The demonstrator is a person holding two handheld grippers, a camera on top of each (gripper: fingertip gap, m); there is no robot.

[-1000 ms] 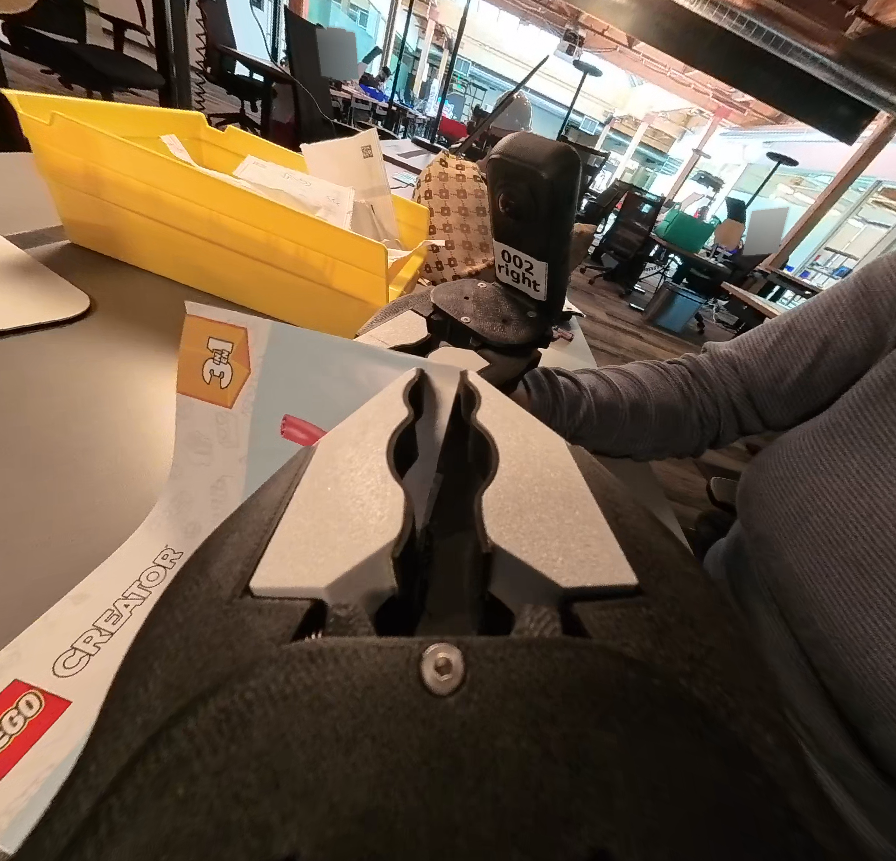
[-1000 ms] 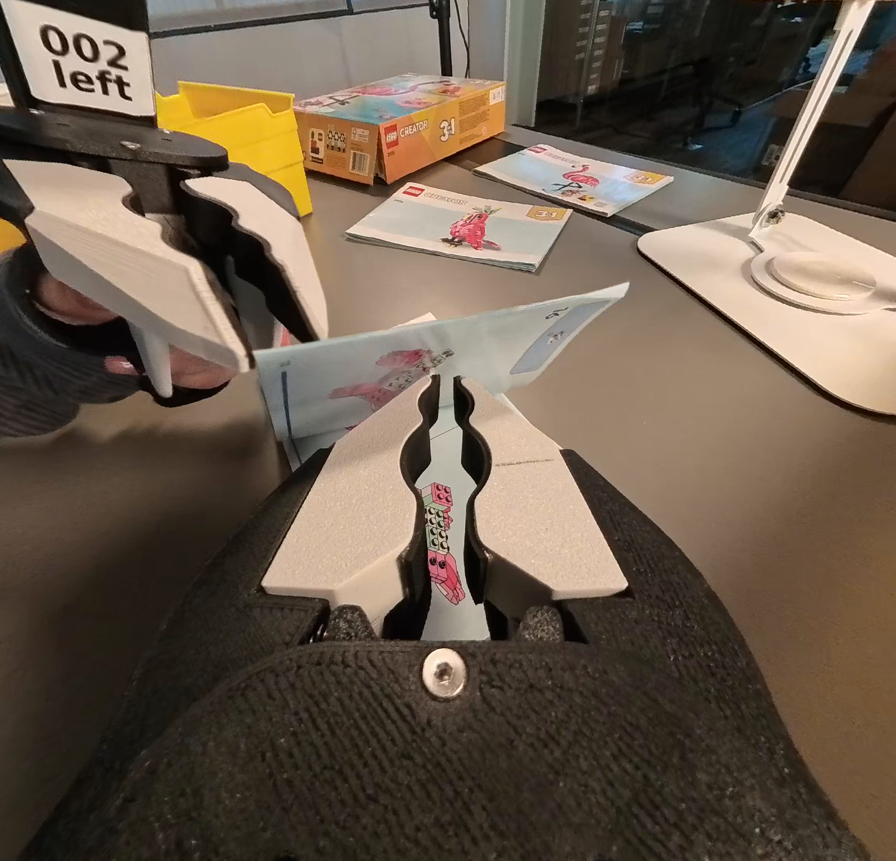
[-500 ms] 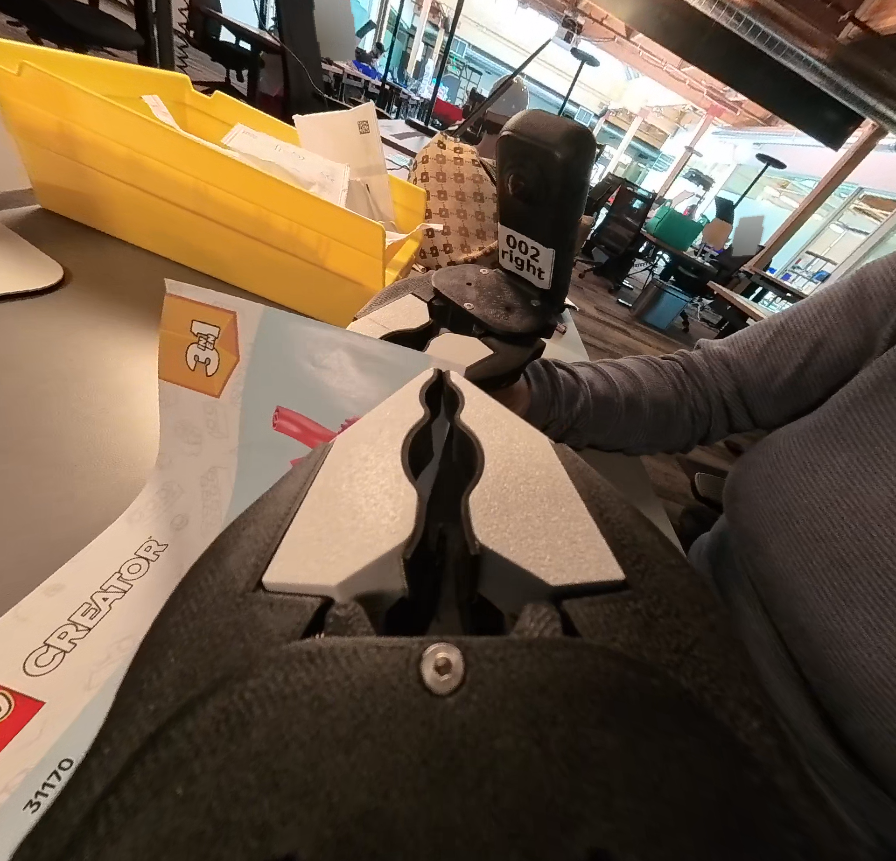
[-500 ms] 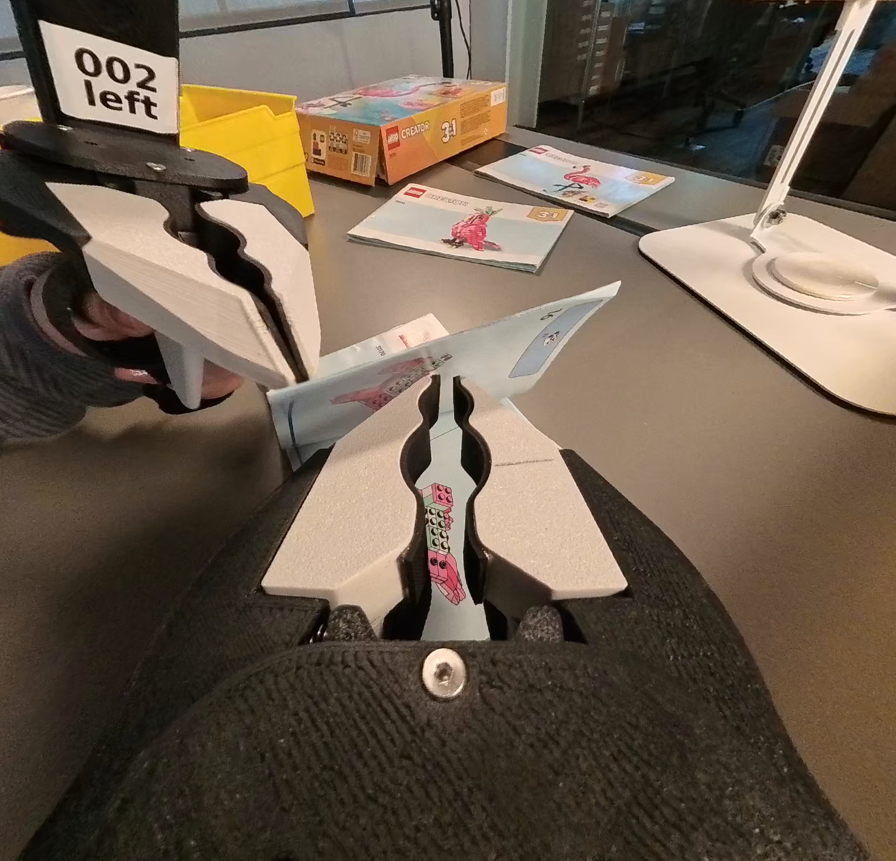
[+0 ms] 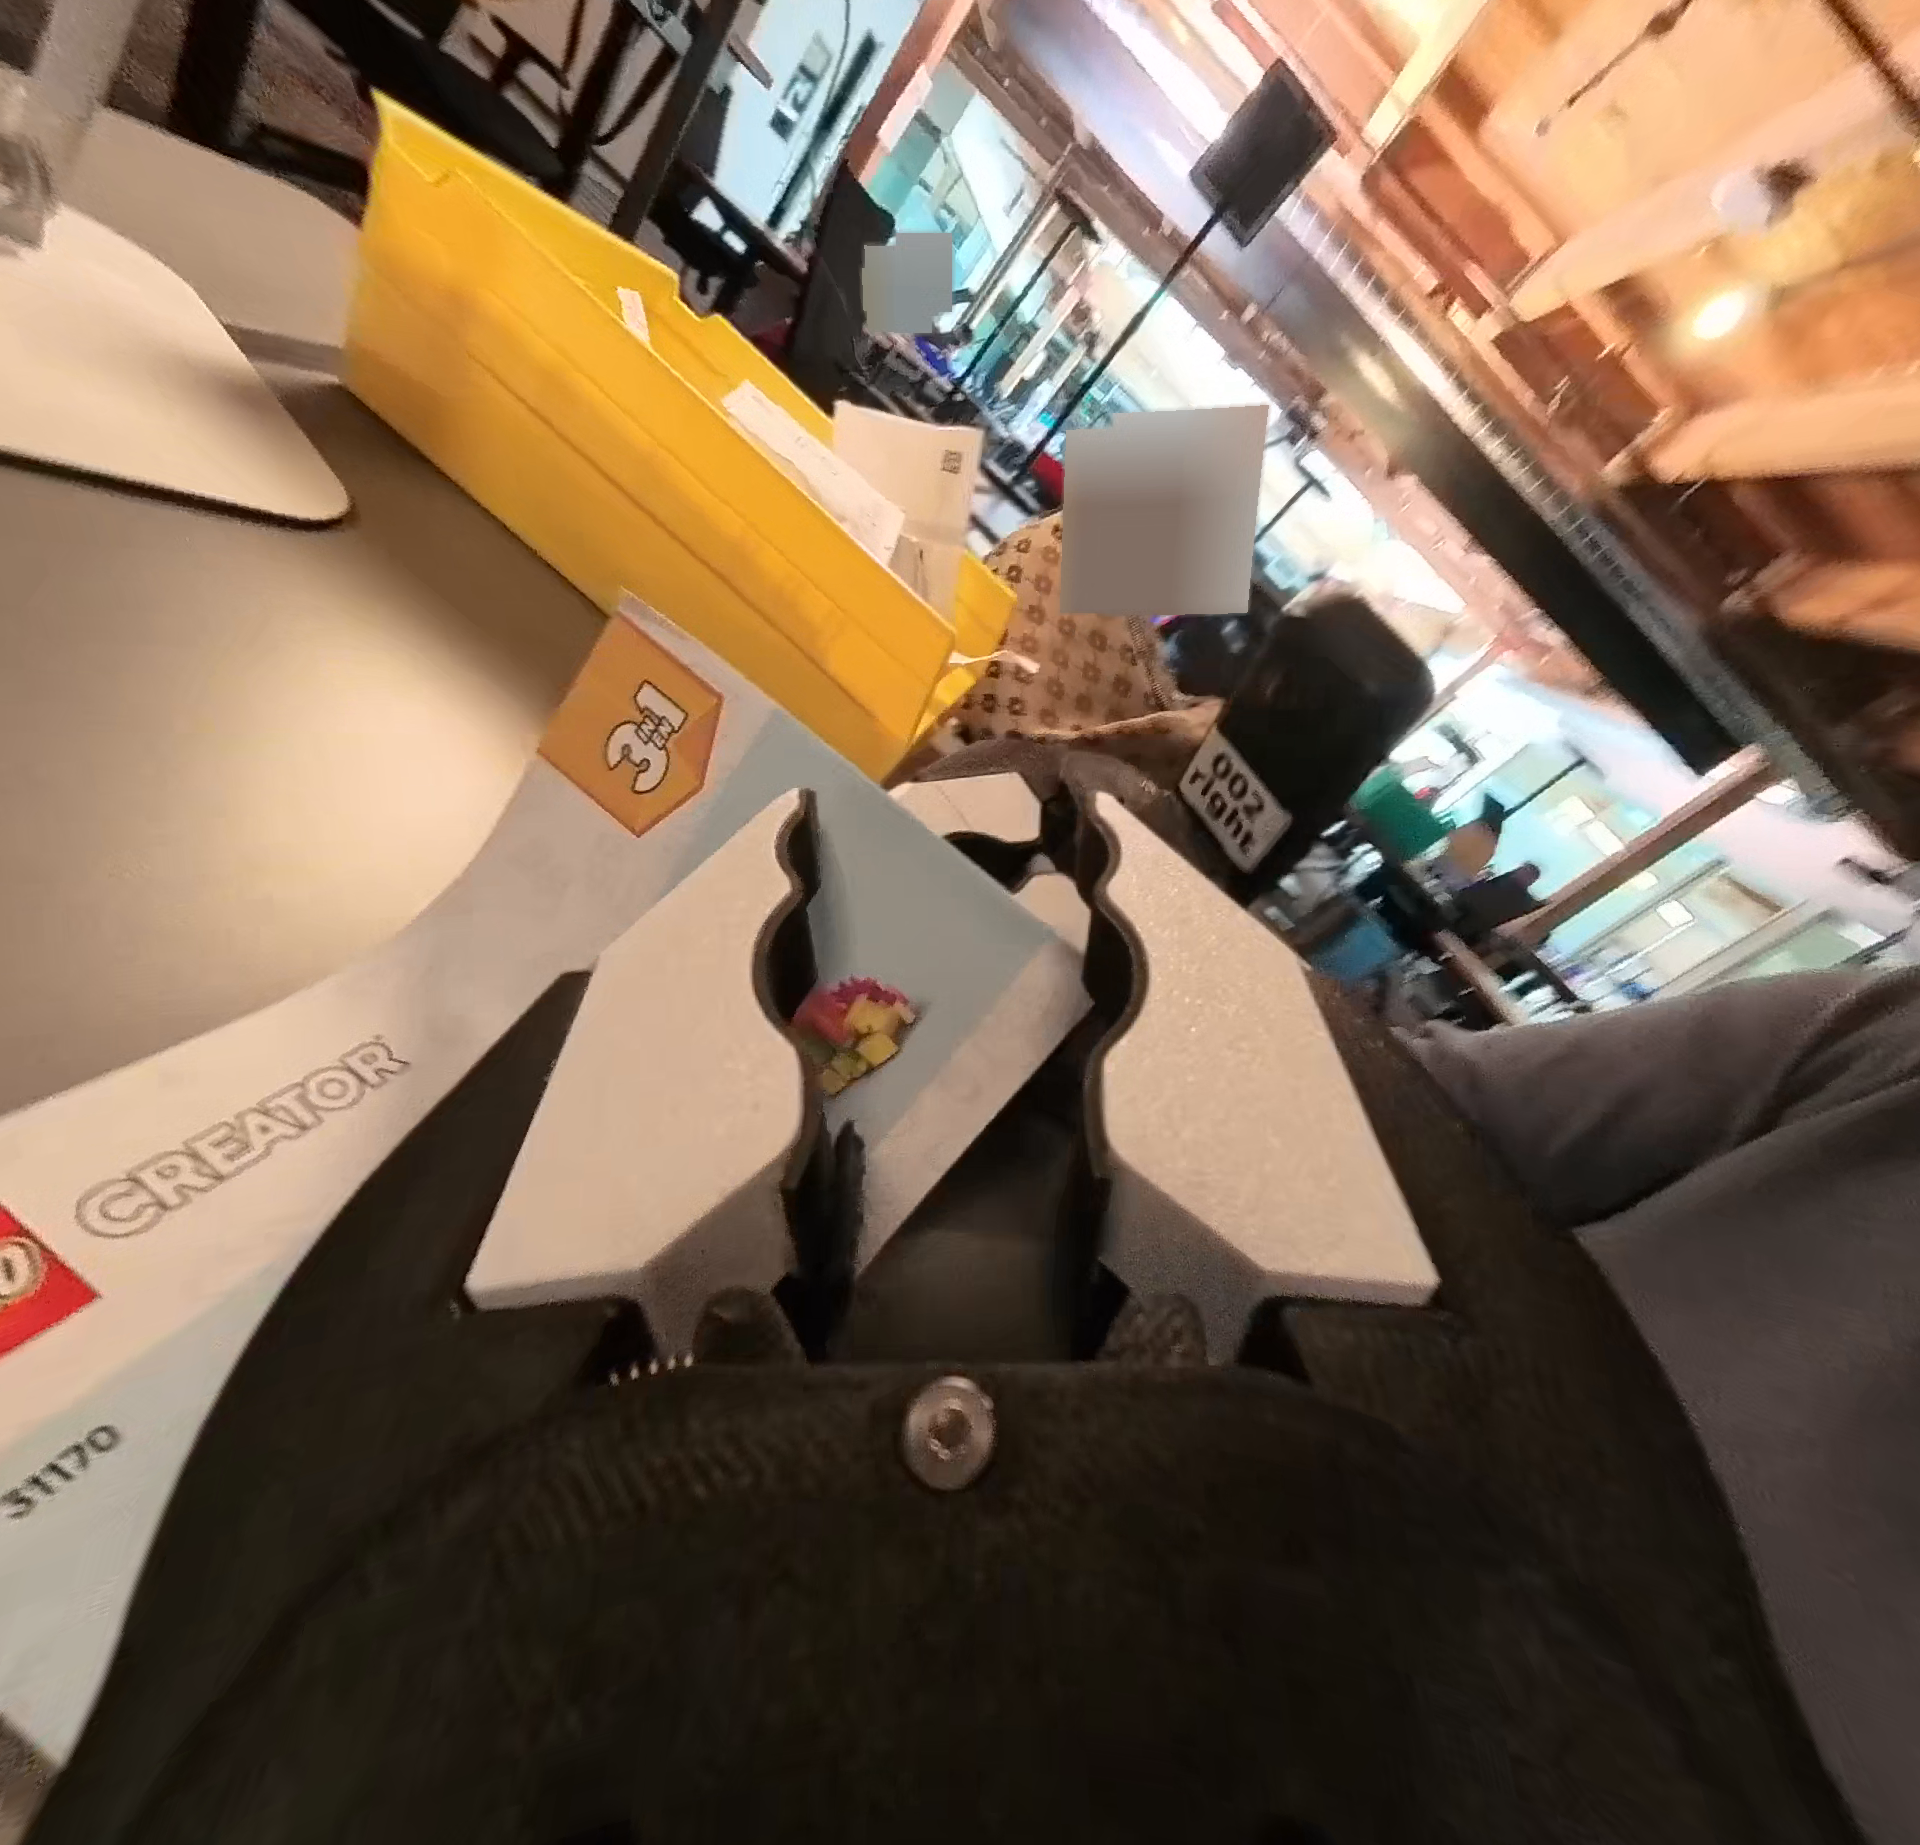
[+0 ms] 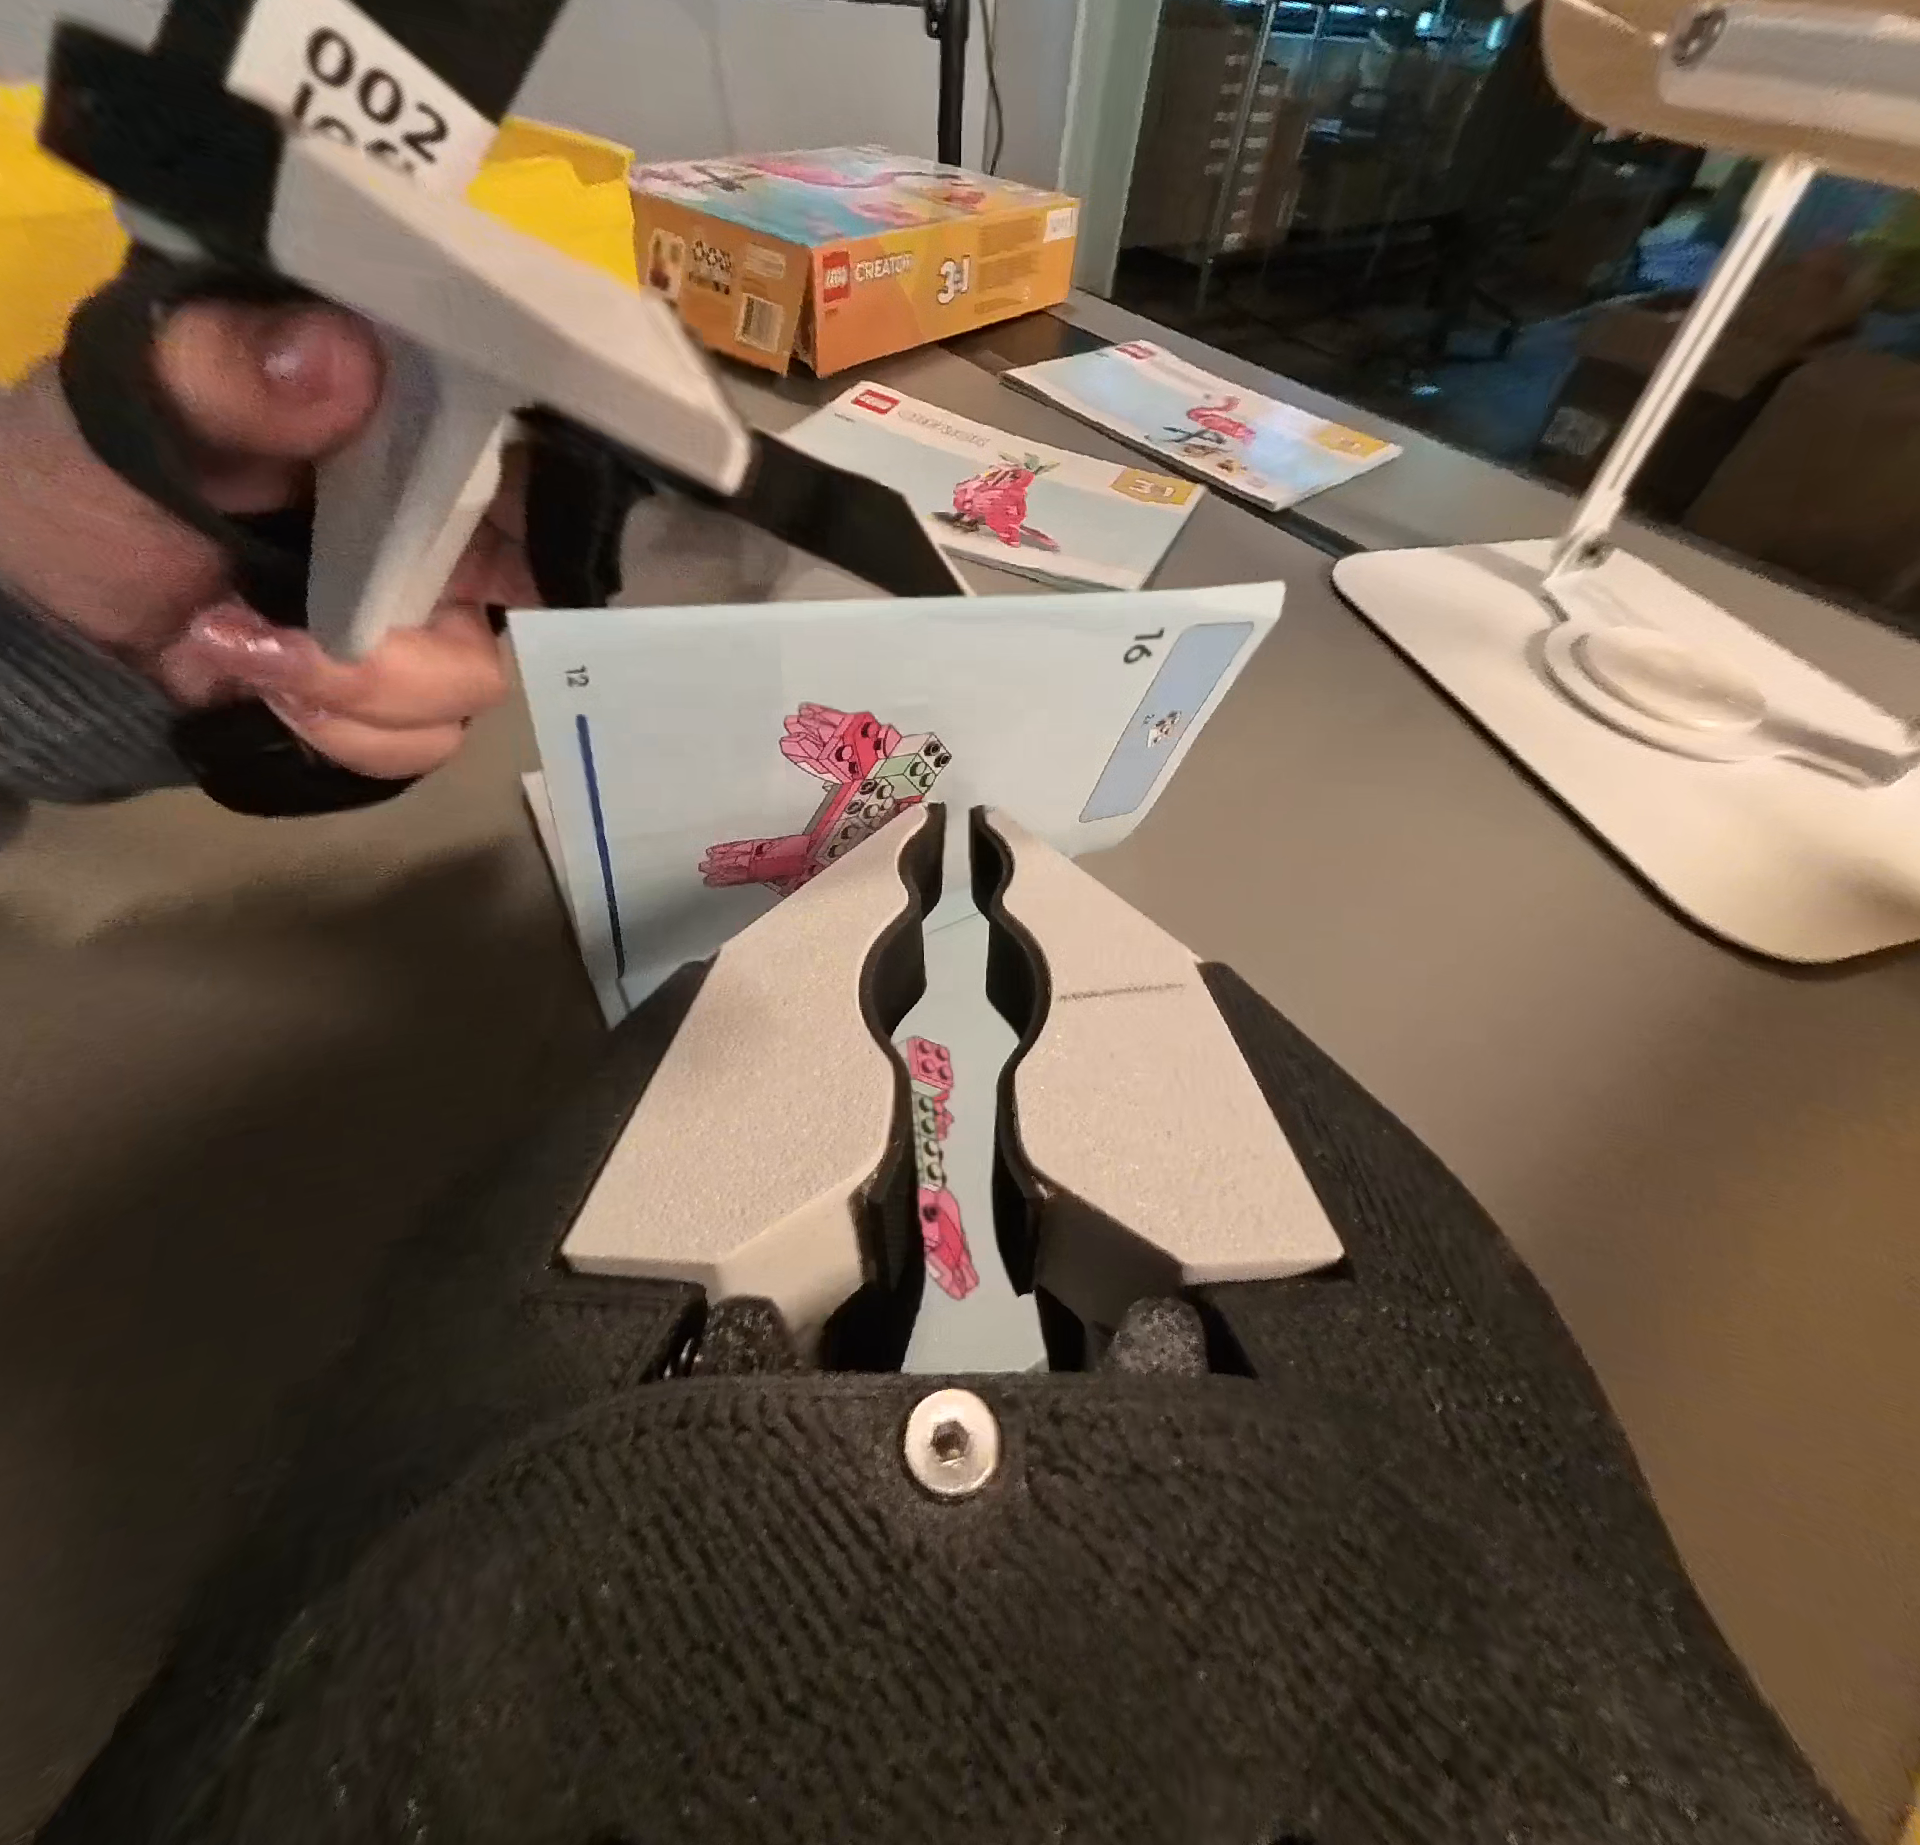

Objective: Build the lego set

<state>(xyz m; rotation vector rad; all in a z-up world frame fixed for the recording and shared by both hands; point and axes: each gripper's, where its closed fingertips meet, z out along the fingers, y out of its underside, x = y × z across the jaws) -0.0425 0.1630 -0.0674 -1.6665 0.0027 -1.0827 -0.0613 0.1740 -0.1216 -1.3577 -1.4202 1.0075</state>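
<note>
Pale-blue instruction booklet lies on the grey table, one page raised, printed with a pink brick figure. Right gripper clamped on a page. Left gripper jaws apart, page loose between them.

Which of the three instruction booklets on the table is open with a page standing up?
The booklet right at the right gripper, page raised. The two booklets farther back lie closed and flat.
</note>
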